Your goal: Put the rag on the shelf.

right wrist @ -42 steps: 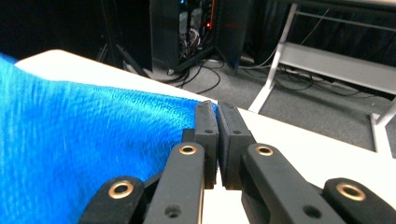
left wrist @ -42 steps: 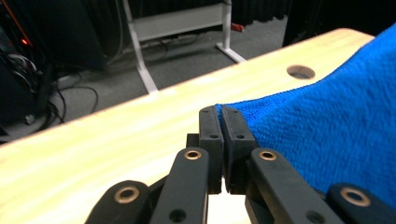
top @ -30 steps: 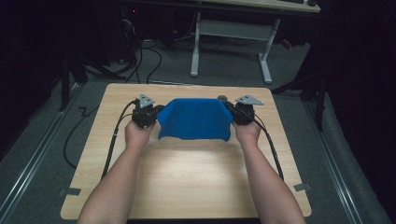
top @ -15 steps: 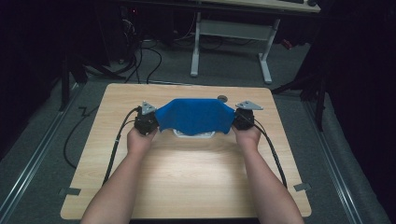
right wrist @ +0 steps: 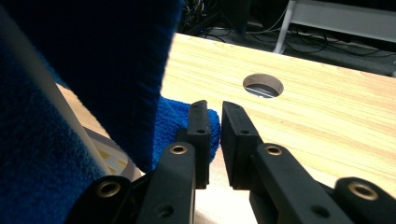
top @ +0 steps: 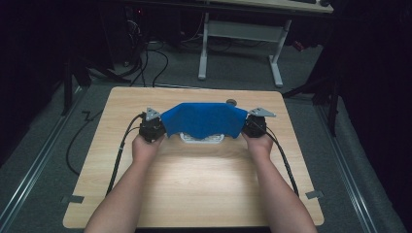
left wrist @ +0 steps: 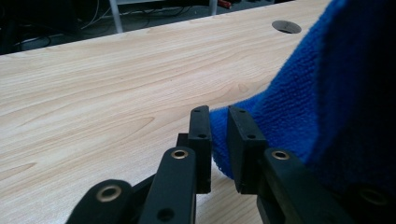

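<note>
A blue cloth (top: 204,119) lies draped across a white slatted rack (top: 201,138) near the middle of the wooden surface (top: 194,189), its two ends stretched out toward the claws. The left claw (top: 158,127) sits at the cloth's left end and the right claw (top: 248,126) at its right end, each held in a hand, black cables trailing back along the forearms. Both claws have just been opening. A round hole (top: 231,102) shows in the surface behind the cloth.
</note>
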Motion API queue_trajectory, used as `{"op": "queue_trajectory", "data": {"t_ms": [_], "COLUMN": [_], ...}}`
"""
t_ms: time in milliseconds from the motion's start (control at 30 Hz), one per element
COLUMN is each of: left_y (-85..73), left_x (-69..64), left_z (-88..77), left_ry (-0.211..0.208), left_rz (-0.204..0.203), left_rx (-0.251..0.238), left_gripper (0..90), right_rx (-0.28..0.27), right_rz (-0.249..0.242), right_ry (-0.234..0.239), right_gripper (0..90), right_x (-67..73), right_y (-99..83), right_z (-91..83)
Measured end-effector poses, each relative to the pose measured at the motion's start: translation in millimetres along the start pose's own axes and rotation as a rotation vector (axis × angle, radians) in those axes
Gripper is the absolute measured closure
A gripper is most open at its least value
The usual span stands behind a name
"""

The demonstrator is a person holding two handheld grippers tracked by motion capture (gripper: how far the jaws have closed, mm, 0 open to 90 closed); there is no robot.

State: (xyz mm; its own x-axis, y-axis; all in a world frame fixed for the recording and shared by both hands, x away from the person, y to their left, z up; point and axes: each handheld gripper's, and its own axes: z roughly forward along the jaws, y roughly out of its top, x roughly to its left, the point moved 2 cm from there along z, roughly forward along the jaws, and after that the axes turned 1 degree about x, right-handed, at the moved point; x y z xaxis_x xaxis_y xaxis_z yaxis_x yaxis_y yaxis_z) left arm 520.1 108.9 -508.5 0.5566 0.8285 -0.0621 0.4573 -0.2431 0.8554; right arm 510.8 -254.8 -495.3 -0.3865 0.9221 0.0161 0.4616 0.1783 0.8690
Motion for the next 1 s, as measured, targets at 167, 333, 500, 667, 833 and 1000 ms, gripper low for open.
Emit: {"op": "queue_trajectory", "data": {"t_ms": [167,333,500,667,833,1000], "left_y": [-0.3,-1.2,-0.3,-1.2,-3.6,-5.0], "left_x": [1.4,5.7,6.9,8.7,13.7,17.3], "left_z": [-2.5,-8.4,-12.8,-13.4,-16.7,-22.7], "left_ry": [0.007,0.018,0.021,0.027,0.04,0.053], "left_rz": [-0.003,-0.024,-0.03,-0.038,-0.044,-0.056], "left_rx": [0.005,-0.001,-0.012,-0.011,-0.009,-0.019], "left_gripper": [72.1,66.5,64.0,60.2,57.3,55.1], "right_rx": [-0.003,-0.007,-0.007,-0.018,-0.02,-0.017], "right_rz": [0.0,0.005,-0.004,-0.003,0.003,-0.002], "right_ry": [-0.01,-0.013,-0.018,-0.025,-0.039,-0.048], "right_gripper": [75.1,71.0,68.7,67.3,66.7,66.7], "right_x": [-1.8,-4.4,-4.5,-6.6,-11.7,-16.6], "right_y": [1.5,3.5,5.7,7.1,6.6,4.4], "right_z": [-3.3,-8.5,-13.0,-16.5,-20.9,-25.6]}}
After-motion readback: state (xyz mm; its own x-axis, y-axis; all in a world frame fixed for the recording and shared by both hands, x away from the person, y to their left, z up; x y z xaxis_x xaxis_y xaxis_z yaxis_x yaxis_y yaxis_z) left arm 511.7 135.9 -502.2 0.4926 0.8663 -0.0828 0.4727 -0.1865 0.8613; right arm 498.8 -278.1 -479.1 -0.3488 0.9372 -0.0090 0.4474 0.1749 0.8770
